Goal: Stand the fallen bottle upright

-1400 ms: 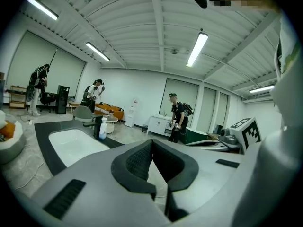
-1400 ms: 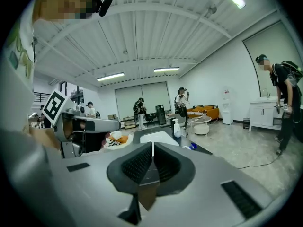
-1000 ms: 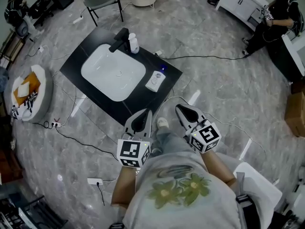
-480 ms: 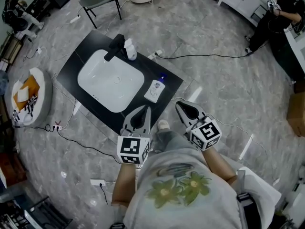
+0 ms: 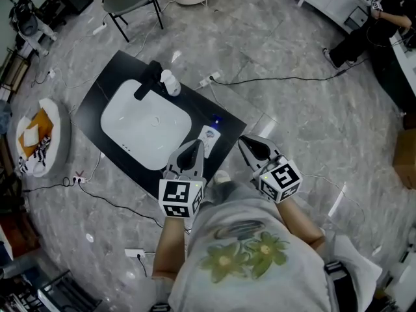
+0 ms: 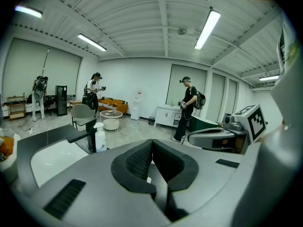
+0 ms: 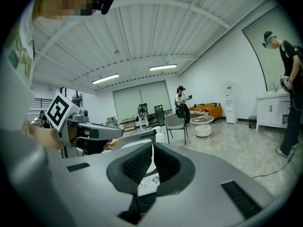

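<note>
Head view shows the bottle (image 5: 169, 82) small beside the tap (image 5: 147, 80), behind the sink (image 5: 146, 123). Left gripper view shows it standing up. The left gripper (image 5: 197, 147) hides part of a white box (image 5: 211, 135). It and the right gripper (image 5: 246, 144) are closed tight and hold nothing.
</note>
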A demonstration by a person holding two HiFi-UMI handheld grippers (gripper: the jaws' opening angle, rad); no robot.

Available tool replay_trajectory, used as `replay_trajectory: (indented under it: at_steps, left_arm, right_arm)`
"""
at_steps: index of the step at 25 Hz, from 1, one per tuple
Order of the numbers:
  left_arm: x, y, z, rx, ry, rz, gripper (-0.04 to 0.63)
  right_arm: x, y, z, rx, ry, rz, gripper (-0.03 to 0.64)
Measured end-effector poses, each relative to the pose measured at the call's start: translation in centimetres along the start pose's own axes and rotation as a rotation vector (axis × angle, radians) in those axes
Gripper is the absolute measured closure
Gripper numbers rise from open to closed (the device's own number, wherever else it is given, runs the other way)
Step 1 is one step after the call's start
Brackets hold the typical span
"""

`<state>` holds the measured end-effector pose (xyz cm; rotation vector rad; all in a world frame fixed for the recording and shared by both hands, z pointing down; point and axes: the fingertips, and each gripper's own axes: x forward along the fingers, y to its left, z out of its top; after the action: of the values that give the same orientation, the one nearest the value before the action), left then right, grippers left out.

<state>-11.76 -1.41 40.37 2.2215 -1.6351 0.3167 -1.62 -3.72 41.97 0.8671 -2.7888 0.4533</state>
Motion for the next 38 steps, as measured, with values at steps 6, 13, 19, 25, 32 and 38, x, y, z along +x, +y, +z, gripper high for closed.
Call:
replay_trajectory:
  at_steps: [6,13,19,25,32,38]
  left_arm:
    - [3.8,1.0,0.6,0.023,0.052,0.026,0.577]
    - [7.8,2.1,-0.8,0.049,0.118,0.032,0.575]
    - [10.1,2.3,-1.9,0.057,0.177,0.004,0.574]
    - [12.4,2.3,-3.9,0.059,0.257,-0.025,0.490]
    - [14.7,2.5,-6.7,0.108,0.381,-0.045,0.399]
    - [16.1,2.7,-8.3,0.125,0.430,-0.067,0.382]
  right_arm:
    - [1.6,-3.5,1.2,0.006,0.005,0.007,0.572]
    - [3.7,-6.6,0.1,0.036,0.014,0.012,0.572]
    - [4.4,-8.0,-0.5,0.055,0.020,0.021,0.574]
    - [5.2,-9.1,-1.4,0.077,0.027,0.009,0.574]
    - [5.9,-9.9,-3.0,0.102,0.052,-0.002,0.574]
    - [6.5,-10.3,-4.0,0.115,0.065,-0.014,0.574]
